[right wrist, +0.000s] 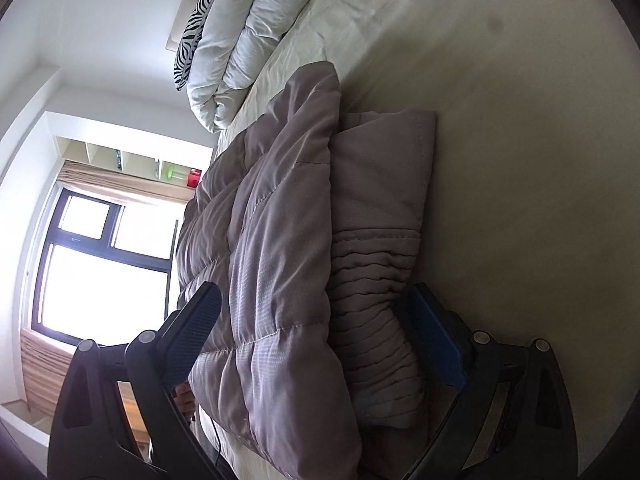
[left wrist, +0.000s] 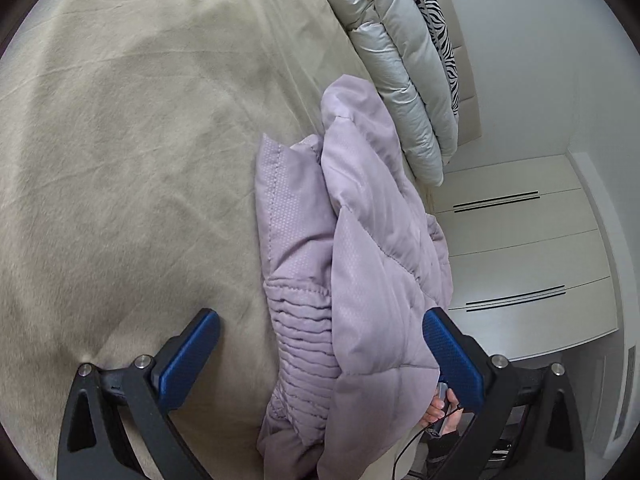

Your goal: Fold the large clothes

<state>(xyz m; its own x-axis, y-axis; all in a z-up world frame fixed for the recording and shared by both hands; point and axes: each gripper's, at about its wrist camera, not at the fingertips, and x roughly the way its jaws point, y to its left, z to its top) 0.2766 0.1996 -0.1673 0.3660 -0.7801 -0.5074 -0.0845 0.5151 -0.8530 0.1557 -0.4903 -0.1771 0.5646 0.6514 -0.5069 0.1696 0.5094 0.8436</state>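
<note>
A lilac quilted puffer jacket [left wrist: 360, 264] lies folded in layers near the edge of the bed [left wrist: 132, 152]; its ribbed elastic cuff [left wrist: 304, 344] faces me. My left gripper [left wrist: 322, 354] is open with its blue pads on either side of the jacket's near end. In the right wrist view the same jacket [right wrist: 304, 248] lies on the bed [right wrist: 520, 160], and my right gripper [right wrist: 316, 332] is open, its fingers straddling the jacket's near edge and cuff [right wrist: 372, 320].
A folded white duvet [left wrist: 400, 64] and a zebra-print pillow [left wrist: 436, 24] lie at the head of the bed. White drawers [left wrist: 520, 248] stand beside the bed. A bright window [right wrist: 100, 272] and shelves [right wrist: 132, 160] show in the right wrist view.
</note>
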